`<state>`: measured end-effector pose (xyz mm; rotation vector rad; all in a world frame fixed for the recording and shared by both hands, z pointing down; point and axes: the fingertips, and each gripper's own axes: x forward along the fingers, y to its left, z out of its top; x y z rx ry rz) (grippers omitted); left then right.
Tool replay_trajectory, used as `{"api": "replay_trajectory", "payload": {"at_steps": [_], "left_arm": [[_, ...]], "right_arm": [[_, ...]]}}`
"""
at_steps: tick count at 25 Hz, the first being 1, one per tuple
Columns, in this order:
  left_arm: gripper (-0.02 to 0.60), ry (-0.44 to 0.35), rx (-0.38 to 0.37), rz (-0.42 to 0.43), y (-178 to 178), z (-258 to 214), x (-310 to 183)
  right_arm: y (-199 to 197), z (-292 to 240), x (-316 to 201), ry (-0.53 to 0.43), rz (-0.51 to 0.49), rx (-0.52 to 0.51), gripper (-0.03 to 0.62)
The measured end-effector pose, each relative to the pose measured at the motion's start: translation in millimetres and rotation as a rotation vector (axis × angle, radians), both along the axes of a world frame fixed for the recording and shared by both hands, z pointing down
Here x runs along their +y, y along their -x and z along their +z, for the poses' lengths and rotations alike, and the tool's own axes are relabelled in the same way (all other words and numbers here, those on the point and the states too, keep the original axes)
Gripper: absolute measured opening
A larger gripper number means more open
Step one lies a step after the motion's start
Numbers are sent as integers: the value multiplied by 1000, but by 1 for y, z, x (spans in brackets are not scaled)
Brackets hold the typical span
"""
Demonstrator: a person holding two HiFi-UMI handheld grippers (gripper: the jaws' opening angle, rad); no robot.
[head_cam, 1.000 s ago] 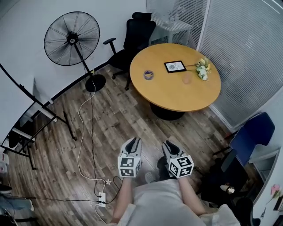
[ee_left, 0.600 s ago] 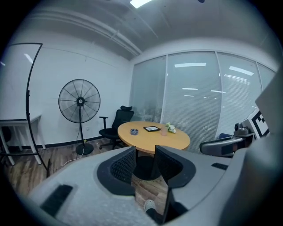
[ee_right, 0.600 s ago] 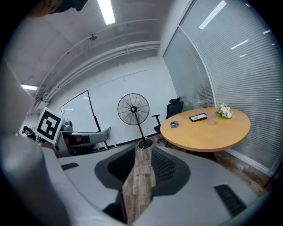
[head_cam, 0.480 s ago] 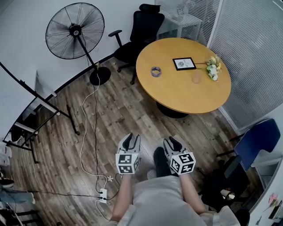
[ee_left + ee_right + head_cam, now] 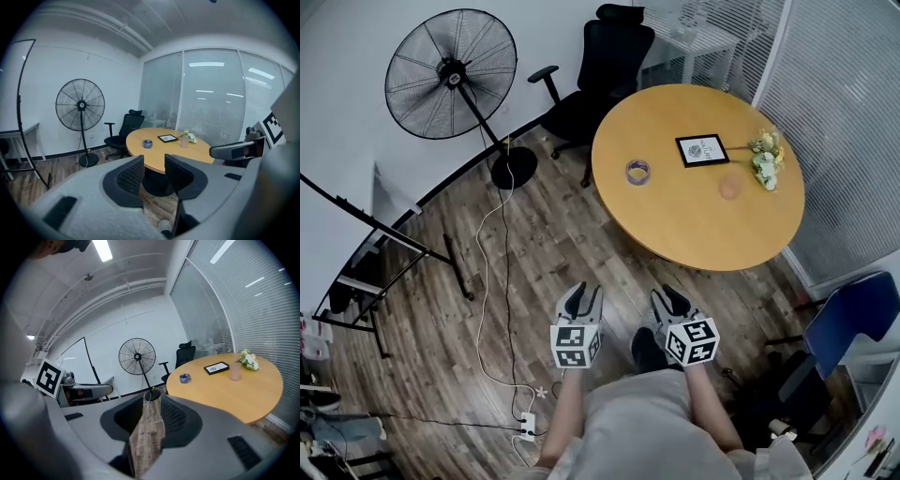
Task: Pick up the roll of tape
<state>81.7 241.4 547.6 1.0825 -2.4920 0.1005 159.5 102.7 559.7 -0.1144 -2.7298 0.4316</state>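
The roll of tape [image 5: 637,172], bluish with a dark core, lies on the round wooden table [image 5: 675,225] near its left edge. It also shows far off in the left gripper view as the tape [image 5: 147,143] and in the right gripper view as the tape [image 5: 185,378]. Both grippers hover over the wooden floor, well short of the table. My left gripper [image 5: 582,299] is open with nothing between its jaws. My right gripper [image 5: 667,298] is open and empty too.
On the table stand a framed picture [image 5: 702,150], a pink cup [image 5: 730,187] and a small bunch of flowers [image 5: 765,159]. A black office chair [image 5: 605,70] sits behind it. A standing fan [image 5: 450,77] and its cable [image 5: 487,281] are left. A blue chair [image 5: 848,319] is right.
Both grippers have opened from partly closed. The person has walked toward the table, which now lies closer and lower in the head view; the grippers keep their place before the body.
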Motion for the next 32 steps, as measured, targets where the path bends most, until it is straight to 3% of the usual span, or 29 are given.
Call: {"api": "replay_trajectory", "payload": {"at_steps": [10,21,32], "left_arm": [[124,8,9,-5,87,-1,-57],[124,-1,5,-5,155,6,-115],[124,6,-7,54,171,2,-150]], "right_arm": [[94,0,-52,10,-37,17,114],[160,5,-115,5,-30,13,114],[172,5,-143,20,11,10,114]]}}
